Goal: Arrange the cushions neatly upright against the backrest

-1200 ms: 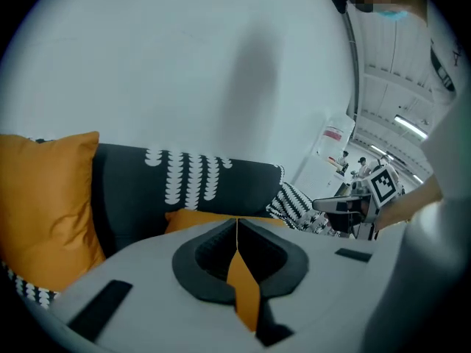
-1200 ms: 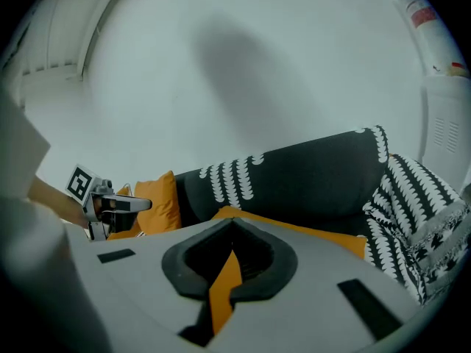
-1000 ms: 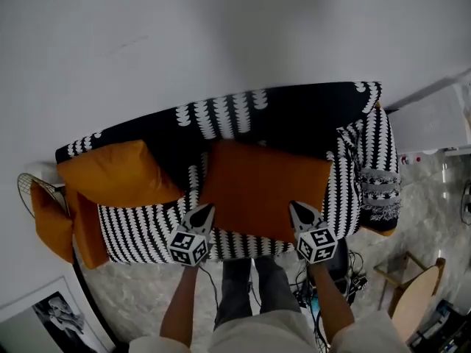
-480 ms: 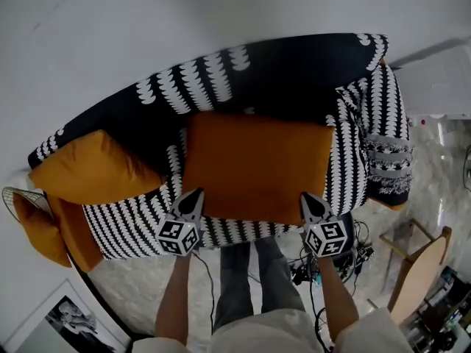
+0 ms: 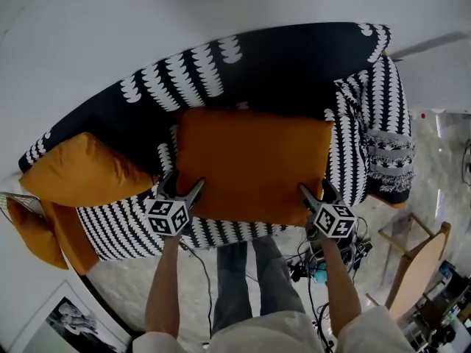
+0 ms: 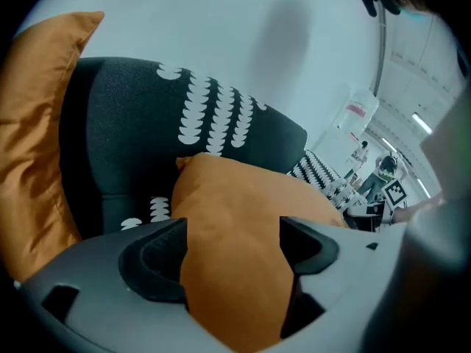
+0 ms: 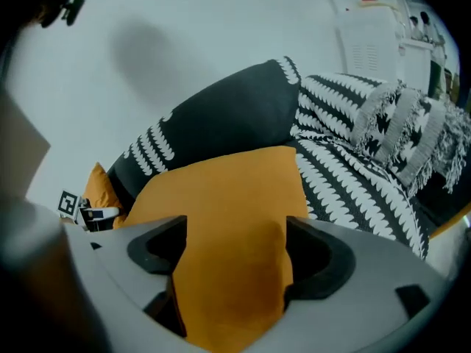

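Head view: cushion [image 5: 250, 164] lies flat on sofa [image 5: 294, 72] seat.
Left gripper [image 5: 184, 184]: jaws just opening, cushion corner between them.
Right gripper [image 5: 315, 191]: likewise.

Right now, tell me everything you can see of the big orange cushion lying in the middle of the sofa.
The orange cushion is a large rectangular pillow of plain, soft-looking fabric, lightly creased. It lies flat on the seat of the black-and-white patterned sofa, not upright, with its far edge near the backrest. The left gripper and right gripper have just been opening their jaws, and each has a front corner of the cushion between them.
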